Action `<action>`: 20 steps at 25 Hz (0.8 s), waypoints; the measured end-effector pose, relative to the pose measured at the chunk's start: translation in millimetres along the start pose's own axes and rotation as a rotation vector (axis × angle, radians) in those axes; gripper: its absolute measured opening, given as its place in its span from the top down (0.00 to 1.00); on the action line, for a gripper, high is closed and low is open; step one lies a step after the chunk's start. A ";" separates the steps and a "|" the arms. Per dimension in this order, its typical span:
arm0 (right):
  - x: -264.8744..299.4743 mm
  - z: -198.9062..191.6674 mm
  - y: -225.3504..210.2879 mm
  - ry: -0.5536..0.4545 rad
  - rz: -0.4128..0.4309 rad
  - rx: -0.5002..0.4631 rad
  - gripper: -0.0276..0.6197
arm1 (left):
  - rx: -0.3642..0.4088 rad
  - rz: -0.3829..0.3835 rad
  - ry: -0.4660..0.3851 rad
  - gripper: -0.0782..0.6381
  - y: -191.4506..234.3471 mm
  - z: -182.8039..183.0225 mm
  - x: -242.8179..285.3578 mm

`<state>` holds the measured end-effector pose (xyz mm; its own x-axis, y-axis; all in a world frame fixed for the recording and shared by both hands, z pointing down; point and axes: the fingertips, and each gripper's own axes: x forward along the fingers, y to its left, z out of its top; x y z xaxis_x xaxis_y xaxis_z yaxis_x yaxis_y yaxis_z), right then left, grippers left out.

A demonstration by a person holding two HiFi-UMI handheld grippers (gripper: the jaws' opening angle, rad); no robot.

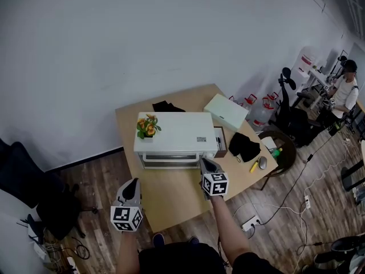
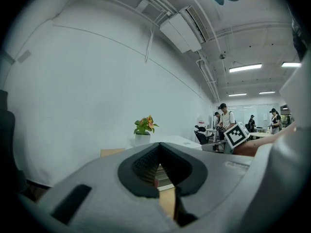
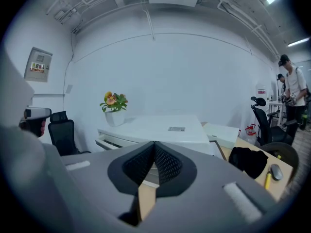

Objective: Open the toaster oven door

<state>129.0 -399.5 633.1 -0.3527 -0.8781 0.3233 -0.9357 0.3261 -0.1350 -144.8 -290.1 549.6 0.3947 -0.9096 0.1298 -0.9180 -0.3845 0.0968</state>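
Holding left gripper point(image 1: 132, 184) off the table's point(image 1: 174, 196) near-left corner, jaws together, empty — idle, probably. Poising right gripper point(image 1: 206, 164), jaws likewise together on nothing, by the toaster oven door's point(image 1: 171, 158) right end — likely to pull it.

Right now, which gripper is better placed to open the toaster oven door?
Right. The right gripper sits close before the toaster oven door; the left gripper hangs farther back, near the table's edge.

The white, box-shaped toaster oven point(image 1: 177, 133) stands upright on the wooden table point(image 1: 171, 196), front facing the near edge, its door point(image 1: 171, 160) apparently shut, though the steep view limits certainty.
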 end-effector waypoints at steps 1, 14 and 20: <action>6.2 -4.7 -1.1 0.022 0.001 -0.003 0.94 | 0.009 0.004 0.002 0.89 0.5 -0.7 -1.6; 47.8 -21.9 -4.5 0.105 0.006 -0.038 0.94 | 0.003 0.029 -0.010 0.89 5.8 0.8 -14.1; 54.6 -21.4 -4.2 0.106 0.000 -0.048 0.94 | 0.004 0.034 -0.005 0.89 9.5 -0.1 -11.4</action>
<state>113.3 -441.4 671.3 -0.3493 -0.8372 0.4208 -0.9344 0.3445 -0.0903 -158.1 -283.3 549.2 0.3634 -0.9227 0.1285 -0.9309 -0.3543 0.0886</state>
